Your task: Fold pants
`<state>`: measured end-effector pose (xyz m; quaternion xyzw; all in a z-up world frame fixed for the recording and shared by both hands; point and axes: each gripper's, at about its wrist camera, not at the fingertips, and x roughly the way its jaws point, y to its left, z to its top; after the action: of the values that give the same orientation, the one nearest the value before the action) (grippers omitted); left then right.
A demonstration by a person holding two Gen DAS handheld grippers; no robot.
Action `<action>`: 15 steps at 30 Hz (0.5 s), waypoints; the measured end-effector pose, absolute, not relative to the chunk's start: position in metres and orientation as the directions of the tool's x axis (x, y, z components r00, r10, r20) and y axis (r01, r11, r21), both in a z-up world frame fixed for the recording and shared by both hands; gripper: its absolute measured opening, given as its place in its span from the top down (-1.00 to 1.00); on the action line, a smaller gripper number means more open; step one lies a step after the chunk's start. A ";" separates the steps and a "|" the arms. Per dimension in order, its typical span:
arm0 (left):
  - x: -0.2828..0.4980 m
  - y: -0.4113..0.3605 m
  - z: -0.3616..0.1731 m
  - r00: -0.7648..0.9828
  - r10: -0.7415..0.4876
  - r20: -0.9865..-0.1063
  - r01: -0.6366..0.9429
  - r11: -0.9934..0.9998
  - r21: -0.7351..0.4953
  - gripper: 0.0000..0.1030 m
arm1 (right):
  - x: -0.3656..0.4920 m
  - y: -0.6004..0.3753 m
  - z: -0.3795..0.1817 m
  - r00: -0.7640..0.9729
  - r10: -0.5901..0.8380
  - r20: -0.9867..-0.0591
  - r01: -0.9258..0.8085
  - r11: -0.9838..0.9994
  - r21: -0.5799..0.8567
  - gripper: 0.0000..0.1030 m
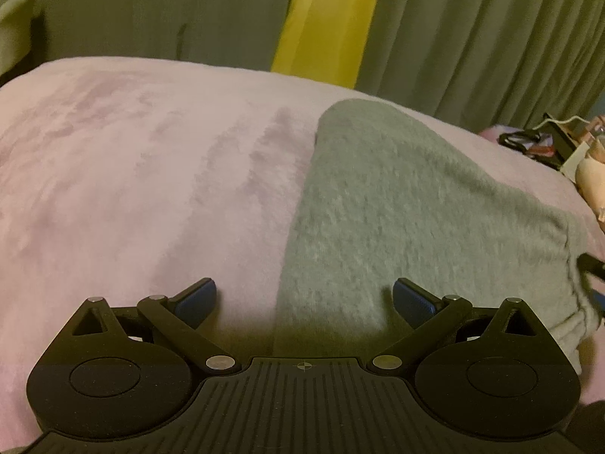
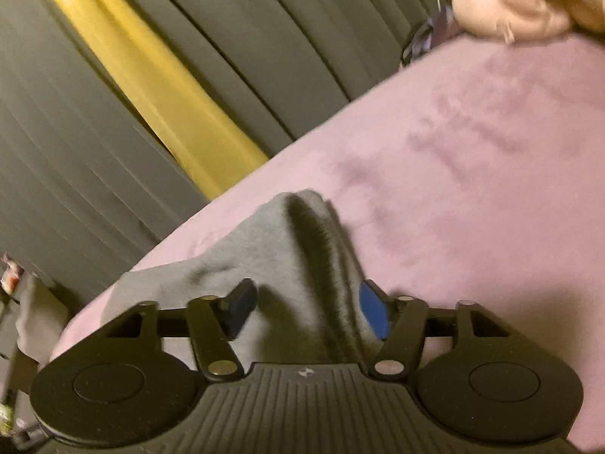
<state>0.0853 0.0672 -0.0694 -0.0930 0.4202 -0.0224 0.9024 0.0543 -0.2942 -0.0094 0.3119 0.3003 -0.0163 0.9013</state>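
Grey fleece pants [image 1: 408, 204] lie flat and folded on a pink blanket [image 1: 143, 174]. My left gripper [image 1: 304, 300] is open and empty, low over the pants' near left edge, one blue pad on the blanket side, one over the fabric. In the right wrist view the pants [image 2: 264, 242] bunch into a raised ridge running between the fingers. My right gripper [image 2: 308, 312] is open around that ridge, its blue right pad [image 2: 372, 312] touching the fabric. The right gripper's tip shows at the pants' right edge in the left wrist view [image 1: 590, 265].
Grey curtains [image 1: 472, 38] with a yellow strip [image 1: 329, 19] hang behind the bed. Clutter and a pale plush toy [image 1: 590, 174] sit at the bed's far right; the toy also shows in the right wrist view [image 2: 506, 0]. The blanket [image 2: 472, 174] spreads wide around the pants.
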 end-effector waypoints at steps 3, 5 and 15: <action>0.086 0.059 -0.073 0.626 -0.128 -0.769 0.000 0.986 -0.164 -0.98 | 0.050 -0.292 -0.009 0.829 0.220 -0.514 0.166 0.781 0.602 -0.83; 0.085 0.053 -0.073 0.623 -0.125 -0.772 0.026 0.990 -0.140 -0.98 | 0.052 -0.282 -0.011 0.809 0.237 -0.537 0.149 0.802 0.579 -0.83; 0.088 0.049 -0.080 0.590 -0.092 -0.802 0.023 0.995 -0.097 -1.00 | 0.071 -0.236 -0.023 0.702 0.095 -0.706 0.133 0.956 0.261 -0.92</action>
<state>0.0880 0.0492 -0.0798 -0.0381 0.4518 -0.0323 0.8907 0.0709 -0.2355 -0.0232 0.1479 0.3858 -0.0103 0.9106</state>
